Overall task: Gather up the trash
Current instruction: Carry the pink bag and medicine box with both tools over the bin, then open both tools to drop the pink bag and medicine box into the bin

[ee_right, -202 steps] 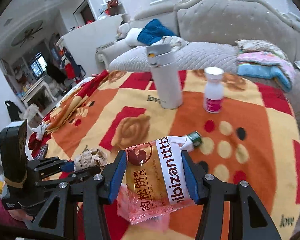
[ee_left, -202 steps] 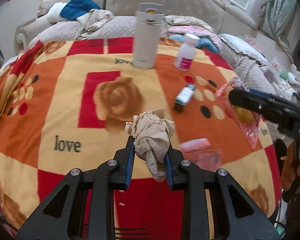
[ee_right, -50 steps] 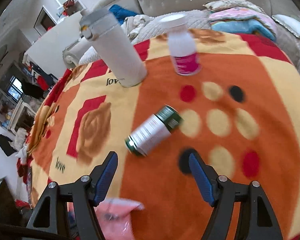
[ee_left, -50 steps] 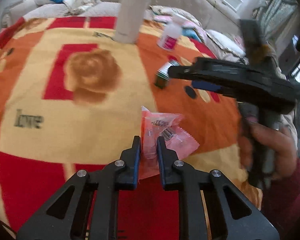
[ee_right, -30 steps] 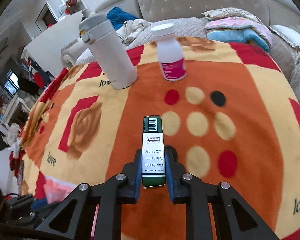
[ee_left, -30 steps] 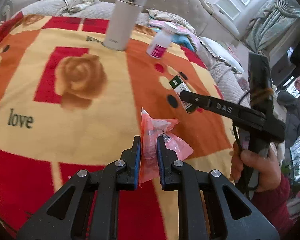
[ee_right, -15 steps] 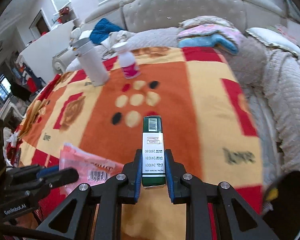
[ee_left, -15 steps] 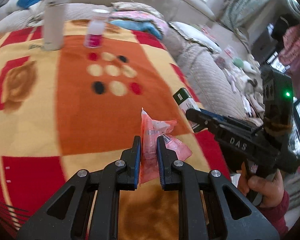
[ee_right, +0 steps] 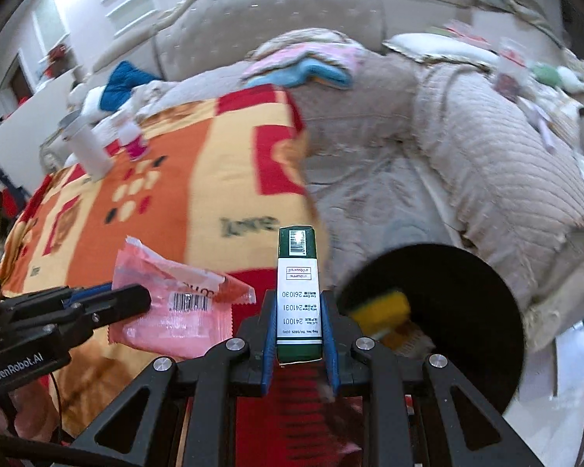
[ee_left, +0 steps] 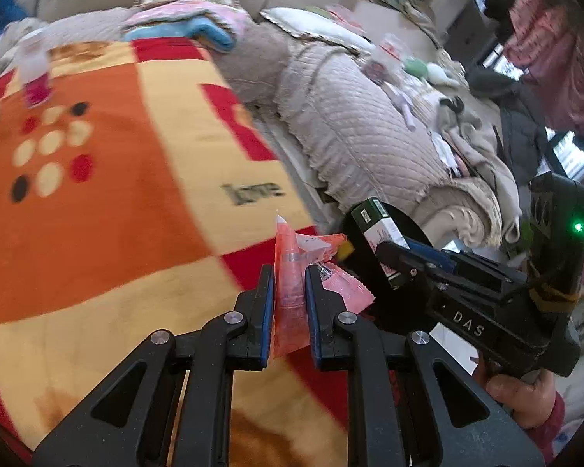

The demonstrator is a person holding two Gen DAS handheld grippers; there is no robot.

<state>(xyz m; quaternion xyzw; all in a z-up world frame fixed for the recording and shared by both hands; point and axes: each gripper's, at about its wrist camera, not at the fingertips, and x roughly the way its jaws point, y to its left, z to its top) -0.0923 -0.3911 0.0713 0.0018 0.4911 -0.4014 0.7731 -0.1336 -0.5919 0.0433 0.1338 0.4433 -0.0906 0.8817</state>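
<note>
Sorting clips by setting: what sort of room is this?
Probably a home living room: a tufted sofa under quilted covers, a patterned blanket and a black bin.

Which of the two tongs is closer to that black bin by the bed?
Right. The right tongs, holding the green box, sit right beside the black bin; the left tongs, gripping the pink wrapper, are farther away, over the blanket.

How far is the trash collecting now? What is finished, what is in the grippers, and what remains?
Done: the black bin beside the bed already holds a yellow packet. In hand: the left gripper is shut on a pink wrapper, and the right gripper is shut on a green box, both close to the bin. Left: dropping both in. The flask and bottle stand on the blanket.
</note>
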